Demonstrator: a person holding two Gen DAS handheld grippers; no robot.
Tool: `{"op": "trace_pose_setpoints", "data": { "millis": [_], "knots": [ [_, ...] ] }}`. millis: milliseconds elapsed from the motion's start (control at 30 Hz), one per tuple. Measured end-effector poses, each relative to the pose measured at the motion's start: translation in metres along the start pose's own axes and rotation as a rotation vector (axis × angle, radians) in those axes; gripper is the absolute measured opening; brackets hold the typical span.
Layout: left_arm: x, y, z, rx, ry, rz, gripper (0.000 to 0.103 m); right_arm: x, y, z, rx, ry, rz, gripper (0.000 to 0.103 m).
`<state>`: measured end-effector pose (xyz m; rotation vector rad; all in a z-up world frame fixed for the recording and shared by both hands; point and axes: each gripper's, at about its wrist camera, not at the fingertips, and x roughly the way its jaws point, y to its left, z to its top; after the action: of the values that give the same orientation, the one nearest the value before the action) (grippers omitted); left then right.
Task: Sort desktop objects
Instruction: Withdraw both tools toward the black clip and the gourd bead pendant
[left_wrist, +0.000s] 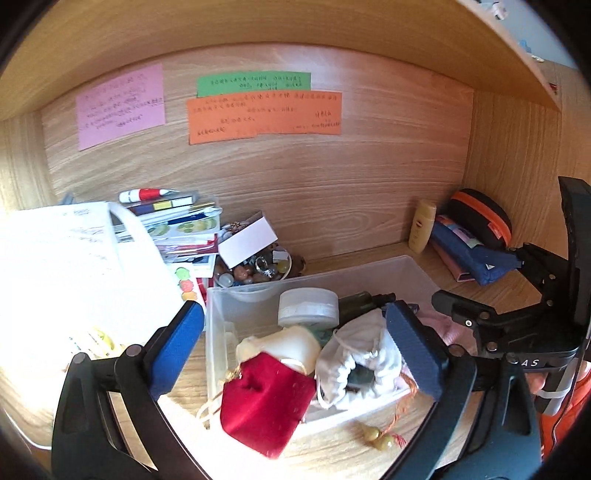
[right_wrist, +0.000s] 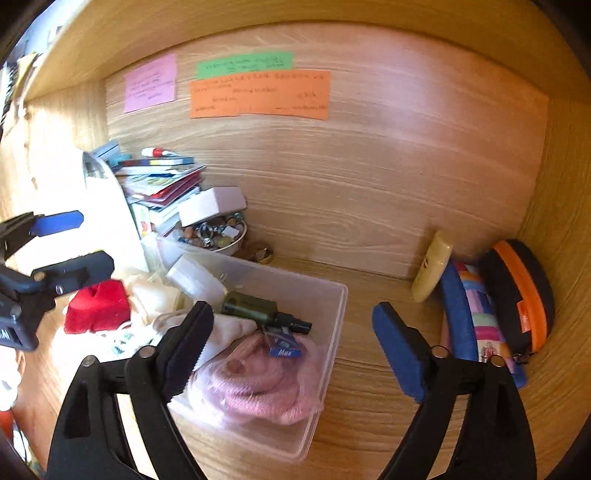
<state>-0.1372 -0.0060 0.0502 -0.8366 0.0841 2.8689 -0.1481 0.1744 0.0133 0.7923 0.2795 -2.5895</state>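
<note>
Both grippers hover over the clear plastic bin (left_wrist: 413, 269) on the wooden counter (right_wrist: 369, 424). The left gripper (left_wrist: 295, 354) has its fingers wide apart above a red pouch (left_wrist: 267, 402) at the bin's near left end. The right gripper (right_wrist: 291, 350), fingers likewise spread, hangs over the pink yarn (right_wrist: 258, 387) at the bin's right end.

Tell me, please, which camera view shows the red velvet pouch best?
The left wrist view: the red velvet pouch sits close and in full between the open left gripper fingers, draped over the clear bin's near wall. In the right wrist view it is smaller, overexposed and partly hidden behind the left gripper.
</note>
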Motion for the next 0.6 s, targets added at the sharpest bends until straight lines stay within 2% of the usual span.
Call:
{"op": "trace_pose_setpoints", "data": {
  "millis": [600],
  "knots": [
    [-0.043,-0.004,-0.056,0.016,0.028,0.028,0.100,-0.043,0.032,-0.052,0.007,0.041,0.065,0.088]
  ]
}}
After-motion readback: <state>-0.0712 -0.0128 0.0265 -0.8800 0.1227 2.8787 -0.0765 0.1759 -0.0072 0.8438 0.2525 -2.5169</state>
